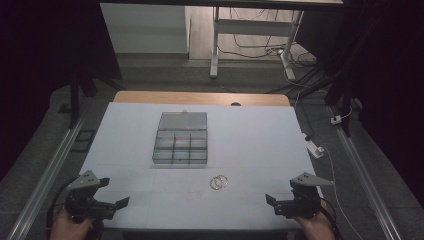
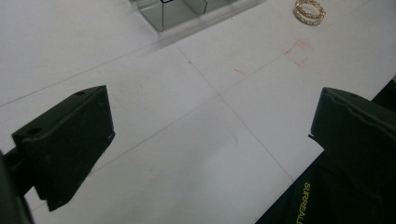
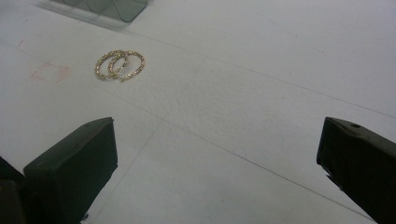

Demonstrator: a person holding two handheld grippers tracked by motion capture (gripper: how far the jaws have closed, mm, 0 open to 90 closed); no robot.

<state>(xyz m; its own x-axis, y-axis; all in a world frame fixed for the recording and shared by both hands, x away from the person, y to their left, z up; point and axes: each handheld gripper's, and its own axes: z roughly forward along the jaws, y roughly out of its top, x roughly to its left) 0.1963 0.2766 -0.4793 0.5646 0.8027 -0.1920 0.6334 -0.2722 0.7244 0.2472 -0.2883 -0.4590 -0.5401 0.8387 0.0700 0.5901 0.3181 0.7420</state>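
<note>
We have both the left gripper [image 1: 107,192] and the right gripper [image 1: 280,200] spread wide, holding nothing. The gold hoop earrings [image 1: 218,182] lie overlapped on the tabletop [image 1: 260,135], just in front of the clear compartment box [image 1: 181,138]. Likely light, thin, stiff, slippery; pinch across one rim.

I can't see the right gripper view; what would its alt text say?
Two gold hoop earrings lie overlapping on a white table, ahead of the open right gripper, whose black jaws stand wide apart with nothing between them. The corner of a clear plastic box shows at the top edge.
</note>
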